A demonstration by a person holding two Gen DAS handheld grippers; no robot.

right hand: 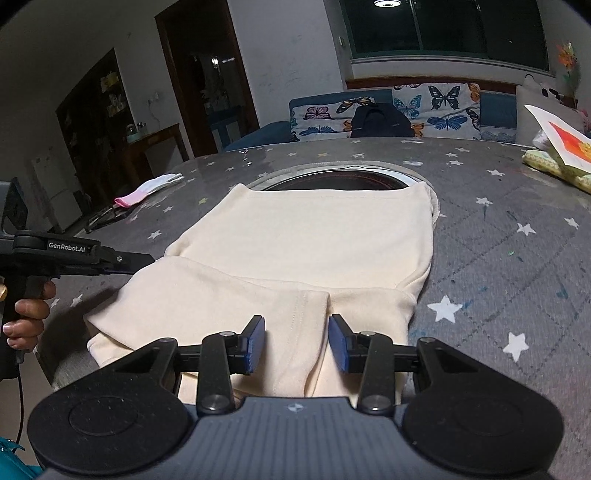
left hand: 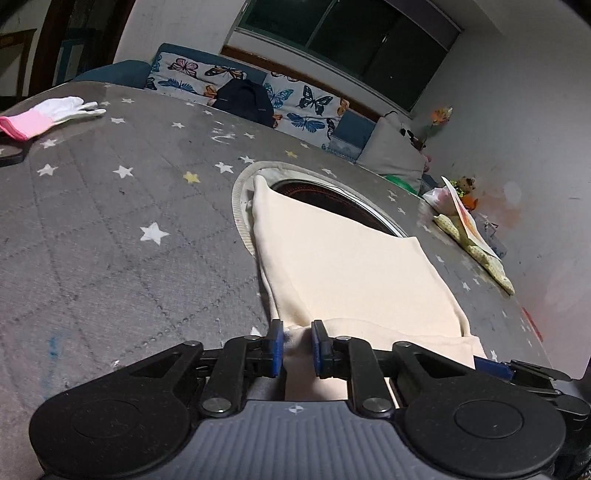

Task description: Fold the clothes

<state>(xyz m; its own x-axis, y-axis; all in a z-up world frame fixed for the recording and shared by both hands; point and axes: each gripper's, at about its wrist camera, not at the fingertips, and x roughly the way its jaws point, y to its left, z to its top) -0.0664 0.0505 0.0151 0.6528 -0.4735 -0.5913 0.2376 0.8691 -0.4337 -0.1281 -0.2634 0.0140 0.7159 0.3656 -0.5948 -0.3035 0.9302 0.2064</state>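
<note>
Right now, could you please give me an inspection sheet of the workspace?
Surface: grey star-print table cover, with a round opening at the middle.
Job's things: cream garment, partly folded, far edge over the opening.
Clutter: white-and-pink glove; paper on a yellow-green cloth at the table edge.
Grippers: left gripper jaws pinched on the garment's near edge; right gripper jaws either side of a fold, grip cannot be told.
Cables: dark cord below the hand.
Surroundings: butterfly-print sofa, dark bag, dark window.
</note>
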